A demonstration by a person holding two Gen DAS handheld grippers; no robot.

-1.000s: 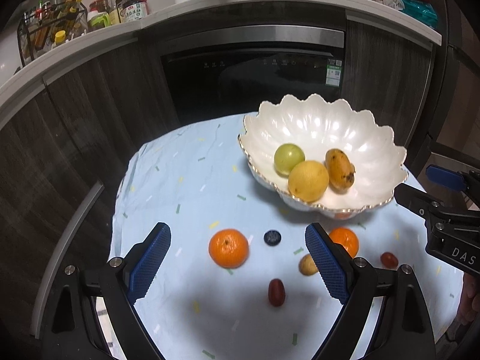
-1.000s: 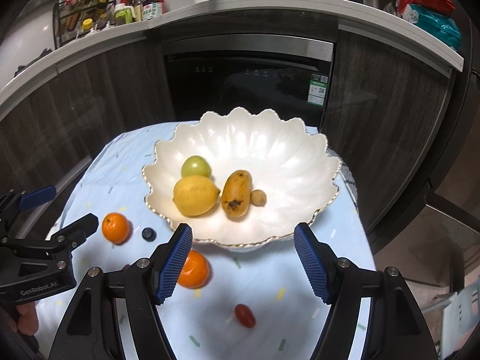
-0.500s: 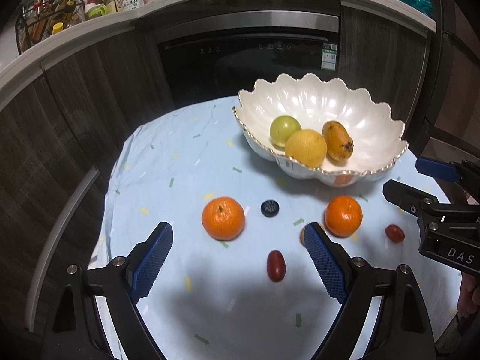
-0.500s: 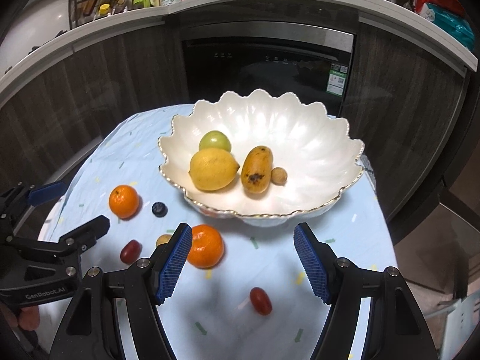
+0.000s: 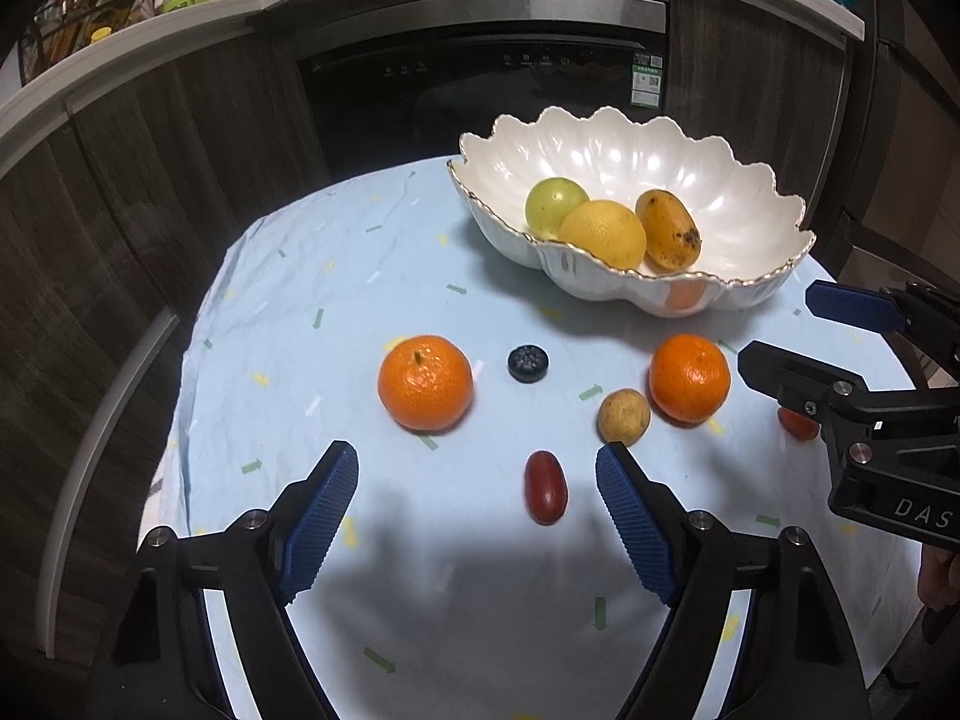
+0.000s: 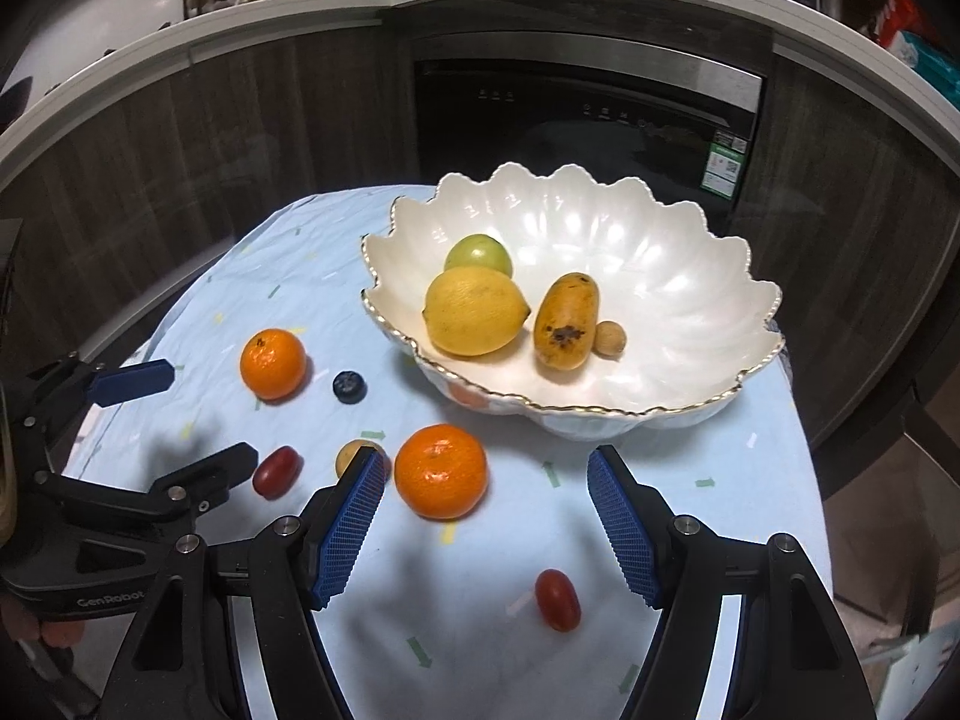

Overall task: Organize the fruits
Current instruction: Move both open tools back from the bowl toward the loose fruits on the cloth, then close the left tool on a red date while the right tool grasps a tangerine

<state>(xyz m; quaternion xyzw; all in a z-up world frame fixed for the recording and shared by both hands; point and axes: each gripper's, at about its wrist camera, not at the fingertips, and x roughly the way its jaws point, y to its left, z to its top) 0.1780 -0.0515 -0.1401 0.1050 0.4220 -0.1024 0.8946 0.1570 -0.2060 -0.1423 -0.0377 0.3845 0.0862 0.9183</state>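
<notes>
Lying loose on the pale blue tablecloth [image 5: 312, 276], six small fruits are waiting in front of the bowl. Going left to right: a dimpled mandarin [image 5: 425, 382] is sitting at nine o'clock of a dark blueberry [image 5: 528, 363]; a glossy oval red grape tomato [image 5: 545, 495] is lying between the wide-spread ribbed blue pads of the left gripper [image 5: 477, 507]; a tan longan [image 5: 623, 417] is touching a second mandarin [image 5: 689, 378]. Another grape tomato [image 6: 557, 599] is resting between the right gripper [image 6: 486, 519], whose claw is also standing wide and empty. At one o'clock, the scalloped pearly bowl [image 6: 690, 276] is holding a green fruit [image 6: 479, 254], lemon [image 6: 475, 312], spotted mango [image 6: 566, 321] and small longan [image 6: 610, 337].
</notes>
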